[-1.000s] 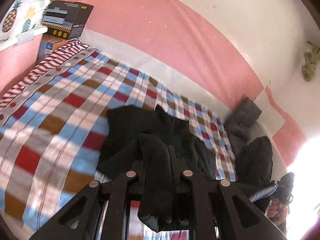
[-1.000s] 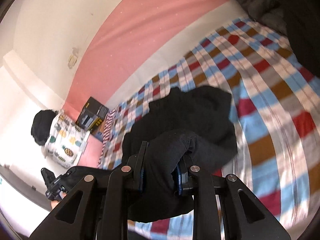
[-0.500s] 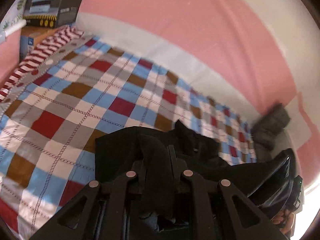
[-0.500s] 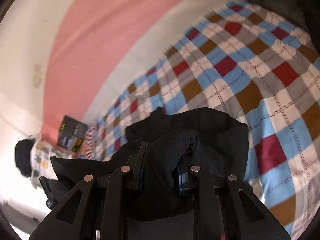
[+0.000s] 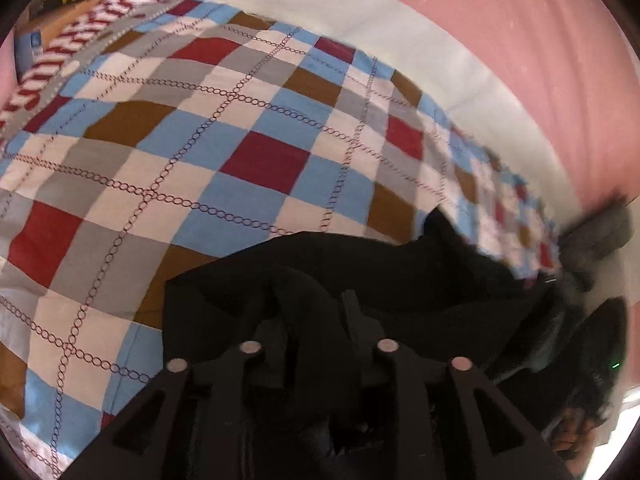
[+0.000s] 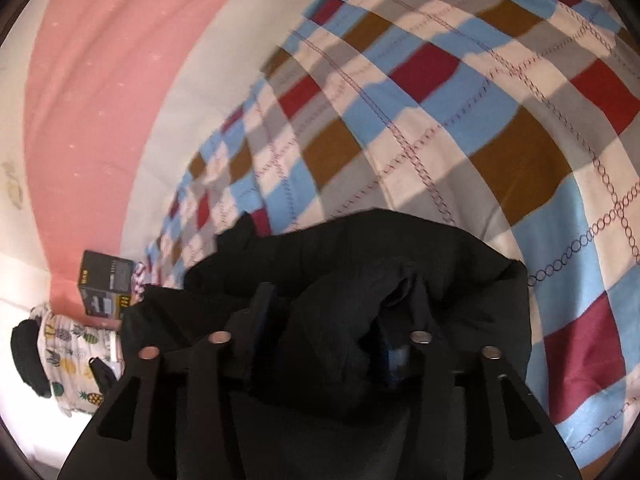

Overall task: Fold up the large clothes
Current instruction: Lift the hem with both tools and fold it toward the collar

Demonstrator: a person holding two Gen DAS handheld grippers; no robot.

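1. Gripping the garment [image 5: 400,276] at two points, you have both tools clamped on it: the left gripper [image 5: 312,320] pinches a bunched fold between its fingers, and the right gripper [image 6: 340,320] bites a thick wad of the same black cloth.
2. You hold the garment low over the checked bedspread [image 5: 200,140]; whether its front edge touches the spread, I cannot tell.
3. Expect it to handle as soft, limp and fairly heavy. It sags between your grips and bunches readily.
4. Judge your holds as mid-fold wads, not clean edges. Take a seam, hem or corner instead, so the cloth spreads flat.
5. Watch for slack sliding out of the wad.
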